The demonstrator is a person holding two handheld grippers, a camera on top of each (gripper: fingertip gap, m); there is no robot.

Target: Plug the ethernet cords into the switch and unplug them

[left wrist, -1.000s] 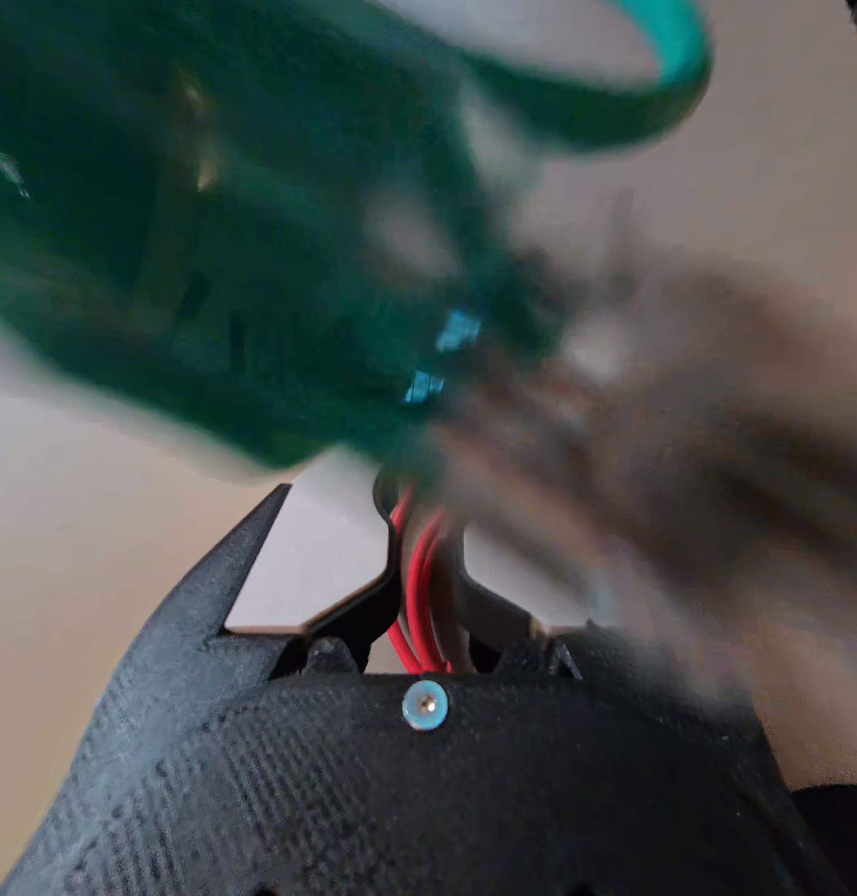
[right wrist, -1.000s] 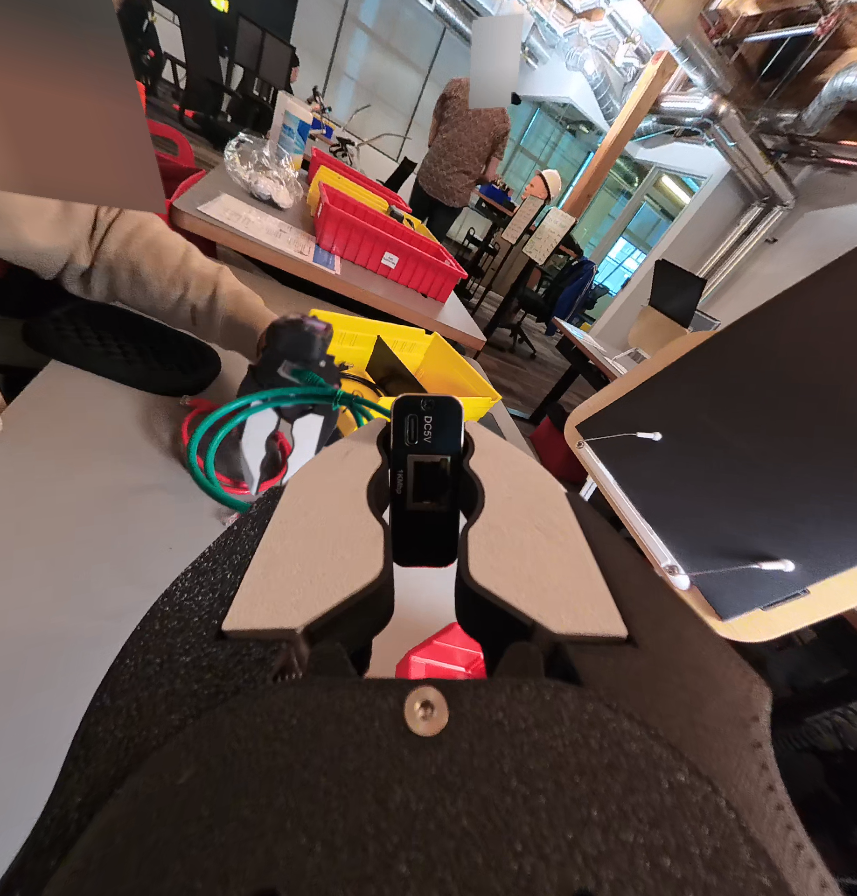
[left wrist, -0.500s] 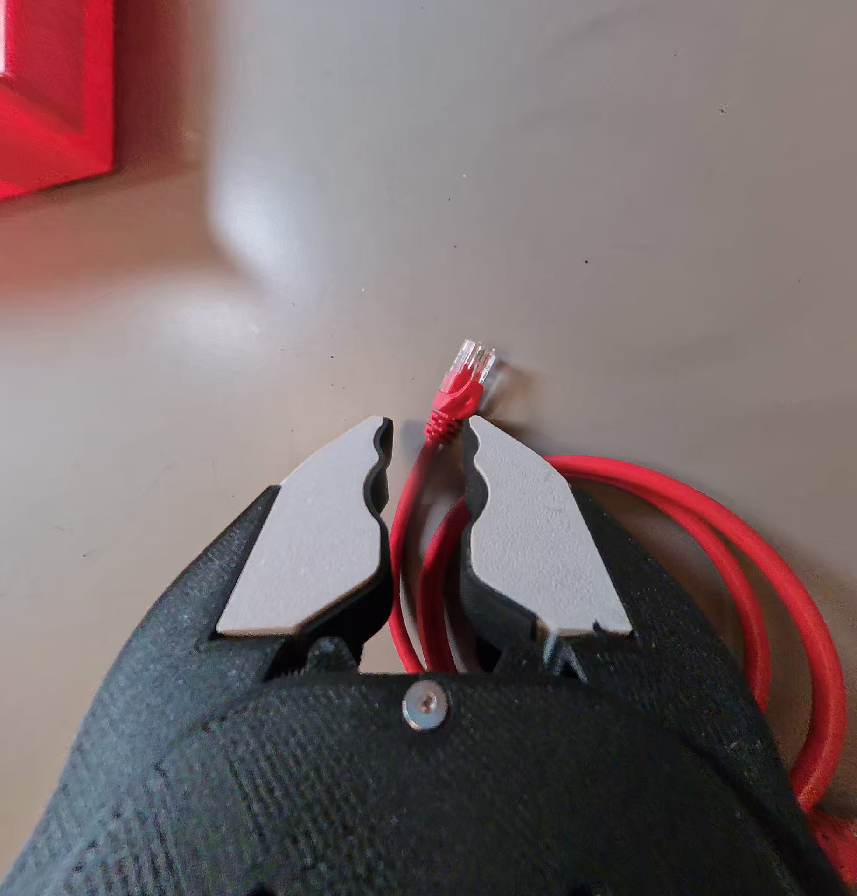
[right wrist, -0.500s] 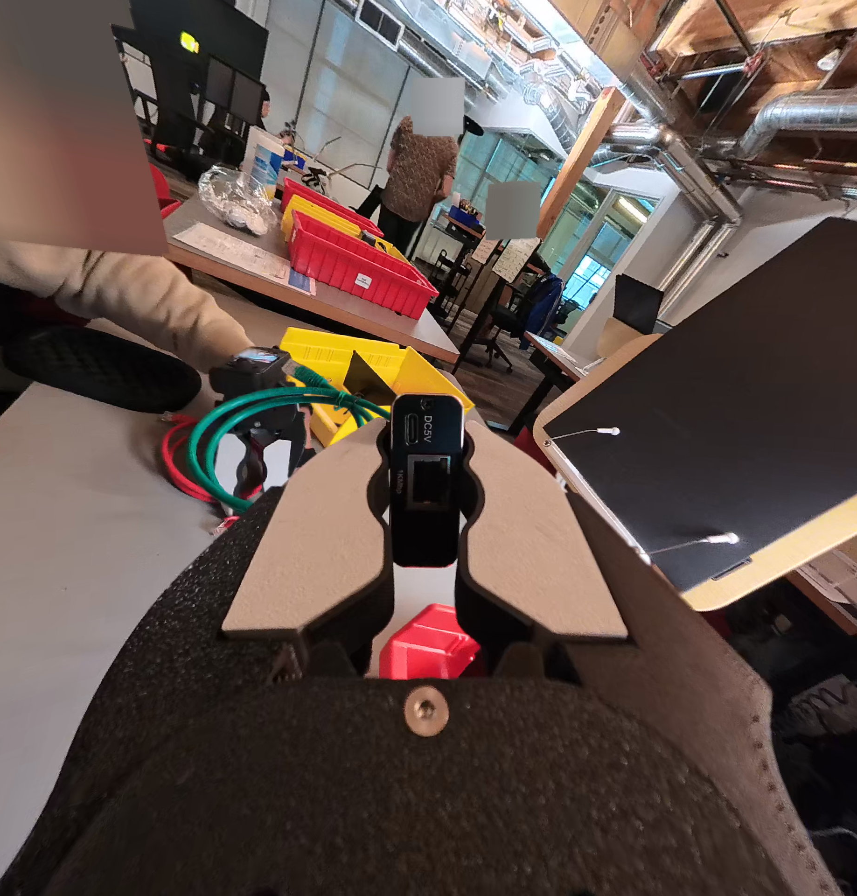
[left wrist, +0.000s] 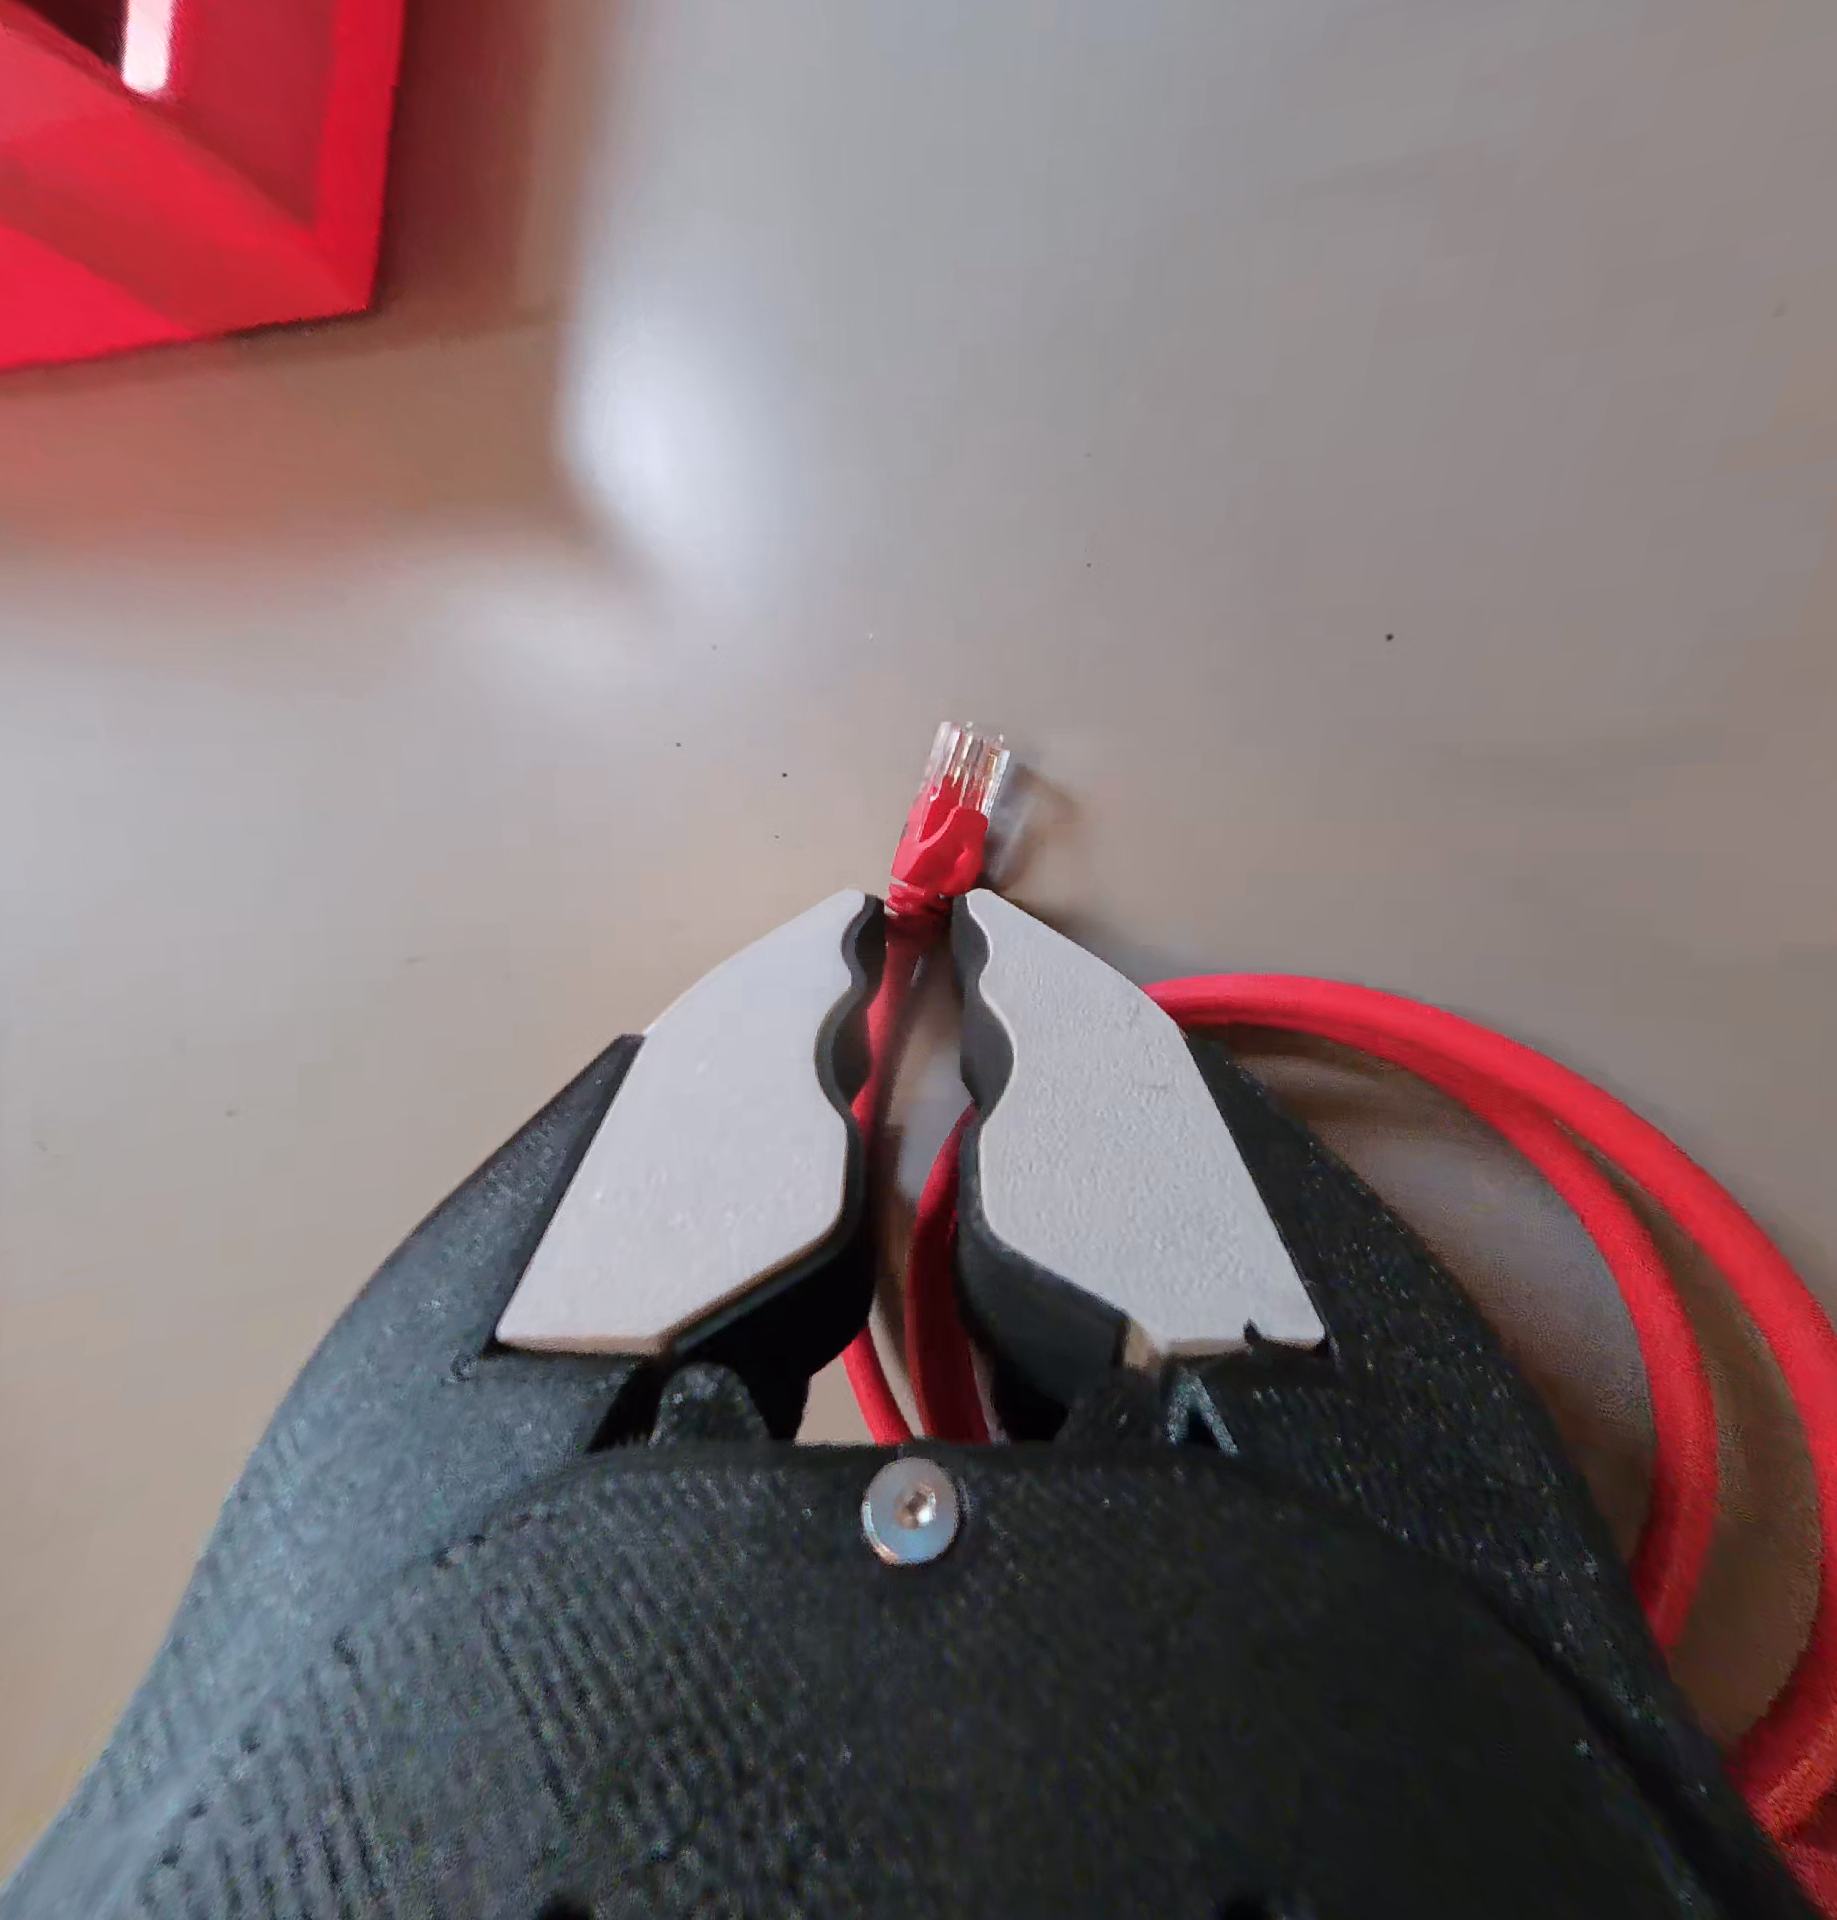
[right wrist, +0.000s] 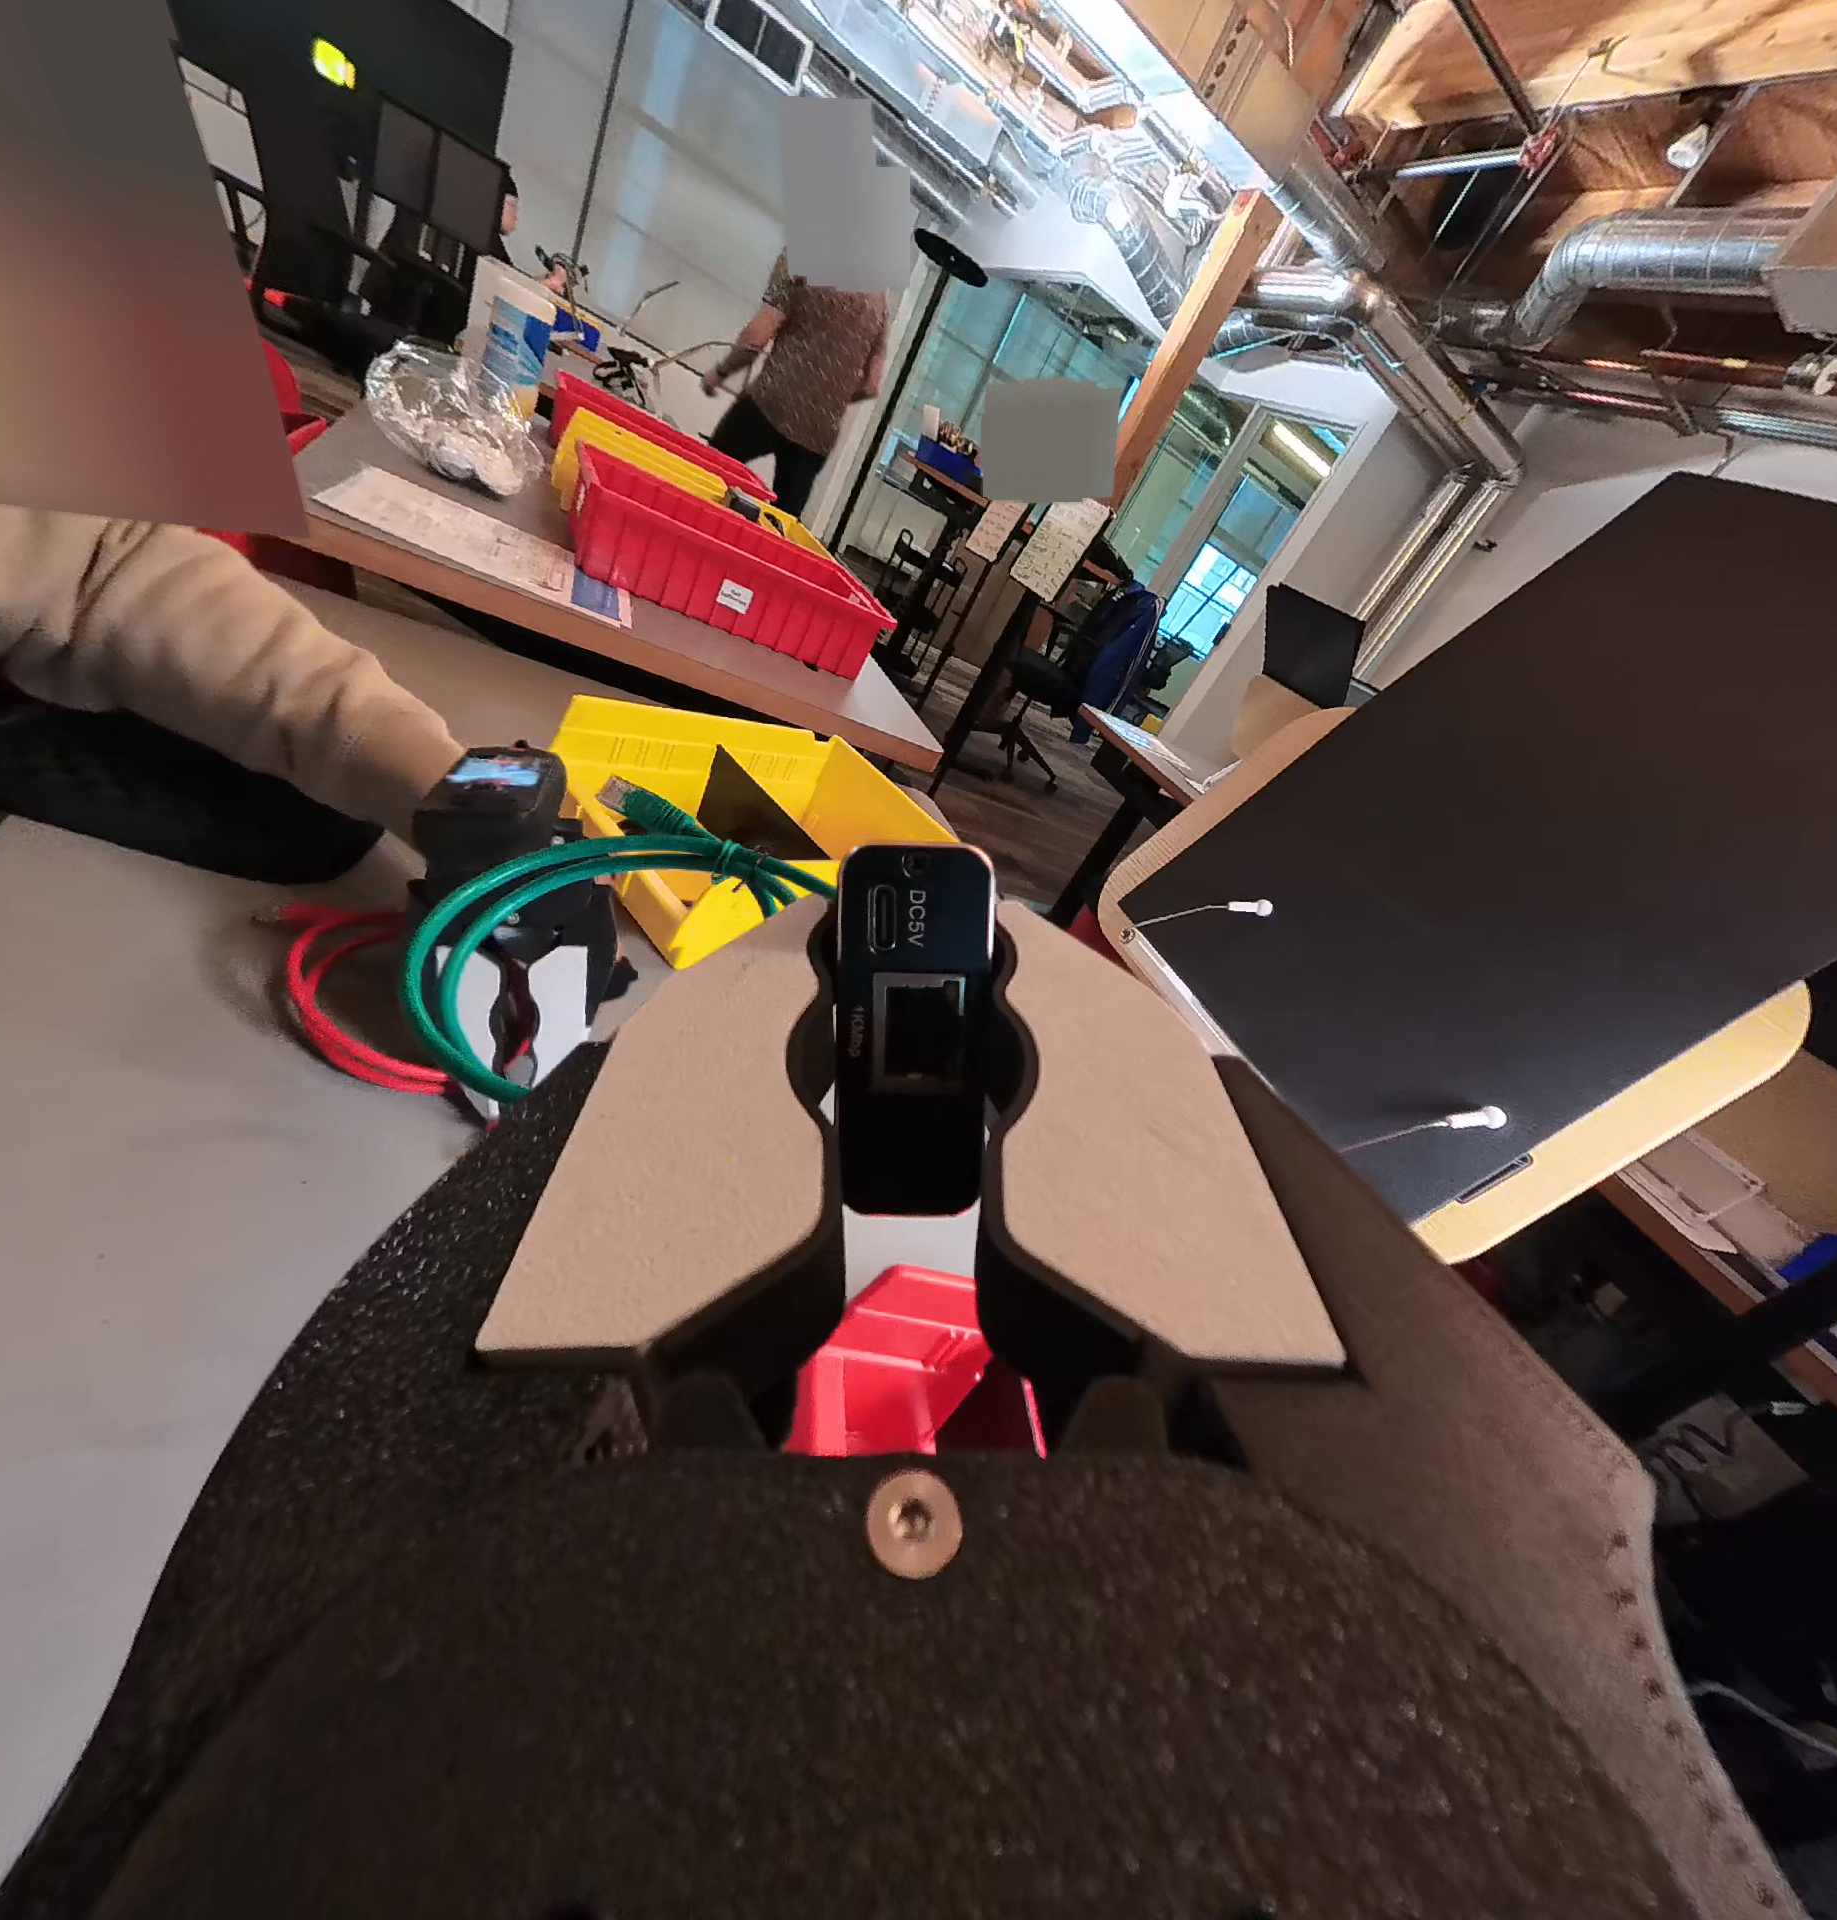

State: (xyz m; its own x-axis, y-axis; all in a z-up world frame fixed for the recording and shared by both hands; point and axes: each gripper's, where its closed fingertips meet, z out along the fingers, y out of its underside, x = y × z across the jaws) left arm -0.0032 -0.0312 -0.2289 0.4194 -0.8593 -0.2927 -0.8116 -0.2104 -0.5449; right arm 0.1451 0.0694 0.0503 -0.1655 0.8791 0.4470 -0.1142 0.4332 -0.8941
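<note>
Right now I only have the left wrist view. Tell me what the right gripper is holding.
Observer: The right gripper is shut on the black switch, held upright, with one empty network port facing the camera.
Operator: Report where the second cord is.
Observer: A green ethernet cord is looped over your left gripper's body, its plug lying by the yellow bin.
Operator: Say whether the switch has anything plugged in.
Observer: Nothing shows in the visible port; the switch's other faces are hidden.
</note>
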